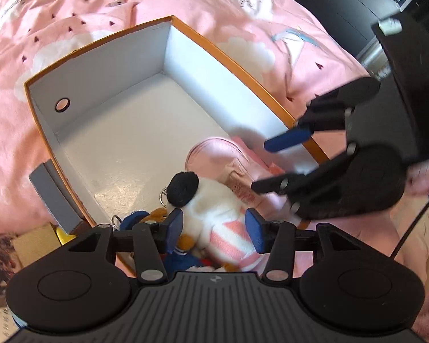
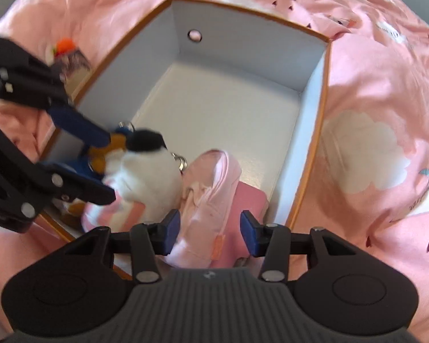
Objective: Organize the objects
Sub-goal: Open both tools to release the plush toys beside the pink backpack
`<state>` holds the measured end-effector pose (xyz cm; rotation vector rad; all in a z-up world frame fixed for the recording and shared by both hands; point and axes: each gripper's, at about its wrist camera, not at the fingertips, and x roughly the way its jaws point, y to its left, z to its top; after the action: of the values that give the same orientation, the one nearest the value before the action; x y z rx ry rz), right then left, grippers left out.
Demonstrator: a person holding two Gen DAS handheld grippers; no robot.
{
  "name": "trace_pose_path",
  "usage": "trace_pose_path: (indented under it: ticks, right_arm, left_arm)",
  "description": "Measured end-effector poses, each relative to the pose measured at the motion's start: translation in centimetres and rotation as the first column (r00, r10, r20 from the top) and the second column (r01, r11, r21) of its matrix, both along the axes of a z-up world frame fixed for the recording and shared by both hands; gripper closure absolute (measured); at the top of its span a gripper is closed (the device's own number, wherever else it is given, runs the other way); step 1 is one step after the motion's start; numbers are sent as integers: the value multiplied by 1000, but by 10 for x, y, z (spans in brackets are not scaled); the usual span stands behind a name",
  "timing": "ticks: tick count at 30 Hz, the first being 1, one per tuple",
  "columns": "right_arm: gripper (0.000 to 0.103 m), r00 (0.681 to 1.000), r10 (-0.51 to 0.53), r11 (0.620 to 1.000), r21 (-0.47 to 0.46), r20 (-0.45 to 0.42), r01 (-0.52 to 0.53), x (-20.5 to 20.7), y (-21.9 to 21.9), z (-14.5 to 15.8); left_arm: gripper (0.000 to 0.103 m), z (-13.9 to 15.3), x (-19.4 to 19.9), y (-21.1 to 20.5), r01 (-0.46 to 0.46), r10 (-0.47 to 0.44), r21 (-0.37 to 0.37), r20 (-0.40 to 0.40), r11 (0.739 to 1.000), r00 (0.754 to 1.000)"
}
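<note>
An orange-rimmed box [image 1: 243, 71] with white inside walls lies open on a pink bedspread. In its near corner sits a white plush toy [image 1: 214, 200] with a black ear and pink stripes, on top of a blue and orange plush [image 1: 154, 217]. My left gripper [image 1: 214, 228] stands open around the white plush [image 2: 148, 177], its pads beside it rather than pressing. Beside it a pale pink pouch [image 2: 211, 188] rests on a flat pink box [image 2: 248, 200]. My right gripper [image 2: 210, 230] is open over the pouch, which lies loose between its fingers. The right gripper [image 1: 274, 163] hangs over the box rim.
Most of the box floor [image 1: 134, 137] is bare. A grey lid piece [image 1: 51, 197] and a yellow object [image 1: 63, 235] sit outside the box's left wall. An orange-topped item [image 2: 64, 44] lies on the bedspread [image 2: 371, 100]. Dark furniture [image 1: 357, 8] stands past the bed.
</note>
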<state>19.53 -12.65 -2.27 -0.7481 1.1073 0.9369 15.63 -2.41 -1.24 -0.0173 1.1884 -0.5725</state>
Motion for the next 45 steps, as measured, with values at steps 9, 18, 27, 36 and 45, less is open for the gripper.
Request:
trace_pose_path:
  ticks: [9, 18, 27, 36, 45]
  right_arm:
    - [79, 994, 81, 995, -71, 73, -76, -12, 10, -18]
    - [87, 991, 53, 999, -9, 123, -52, -12, 2, 17]
    - [87, 996, 74, 993, -97, 58, -68, 0, 16, 18]
    - [86, 994, 107, 982, -161, 34, -100, 1, 9, 5]
    - [86, 957, 278, 914, -328, 80, -238, -22, 21, -28]
  left_arm:
    - [33, -15, 1, -6, -137, 138, 24, -56, 990, 989]
    - [54, -10, 6, 2, -133, 133, 5, -64, 991, 989]
    - [58, -20, 4, -2, -119, 120, 7, -66, 993, 991]
    - [58, -24, 2, -11, -49, 49, 0, -43, 999, 998]
    - [58, -32, -9, -23, -60, 61, 47, -15, 997, 998]
